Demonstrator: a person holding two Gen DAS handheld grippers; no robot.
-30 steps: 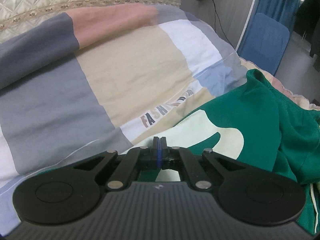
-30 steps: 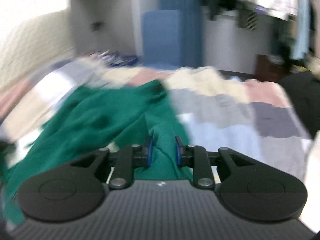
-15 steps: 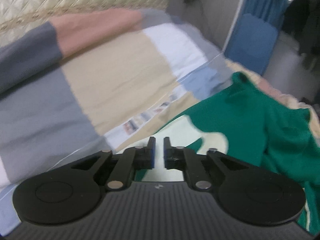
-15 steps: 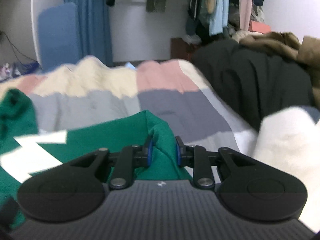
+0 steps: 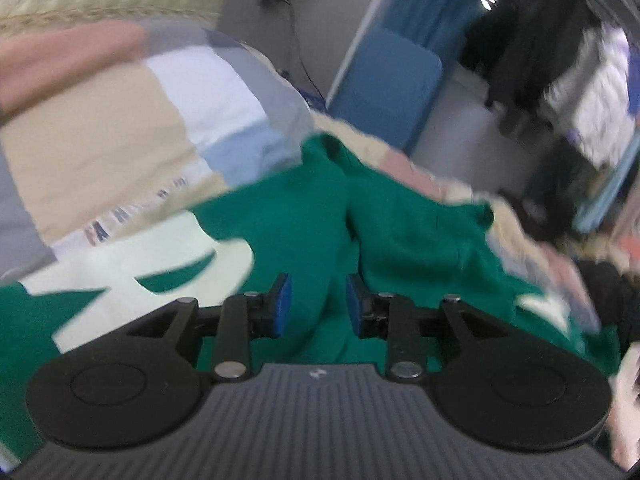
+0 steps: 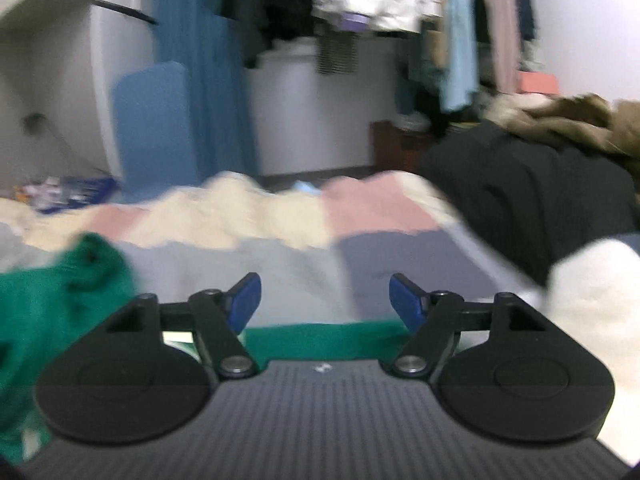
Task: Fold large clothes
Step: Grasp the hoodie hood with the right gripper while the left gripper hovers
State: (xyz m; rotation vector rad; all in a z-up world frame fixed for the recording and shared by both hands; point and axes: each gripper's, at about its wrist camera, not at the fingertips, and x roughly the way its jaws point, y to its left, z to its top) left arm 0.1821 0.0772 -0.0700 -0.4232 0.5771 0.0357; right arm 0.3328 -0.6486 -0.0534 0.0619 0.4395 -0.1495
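Observation:
A large green sweatshirt [image 5: 304, 232] with a pale print [image 5: 132, 252] lies spread on the bed. My left gripper [image 5: 319, 300] is open just above it, with green cloth showing between its blue pads, which are apart. In the right wrist view the sweatshirt [image 6: 52, 300] is bunched at the left, and its flat edge [image 6: 324, 338] lies just under my right gripper [image 6: 325, 298], which is wide open and empty.
A patchwork duvet [image 5: 120, 120] in grey, beige, pink and white covers the bed [image 6: 304, 256]. A black coat [image 6: 520, 200] and a white bundle [image 6: 592, 292] lie at the right. A blue chair [image 5: 384, 88] and hanging clothes [image 6: 380, 0] stand beyond the bed.
My left gripper opened and swung right over the sweatshirt. My right gripper let go of the green cloth and opened wide.

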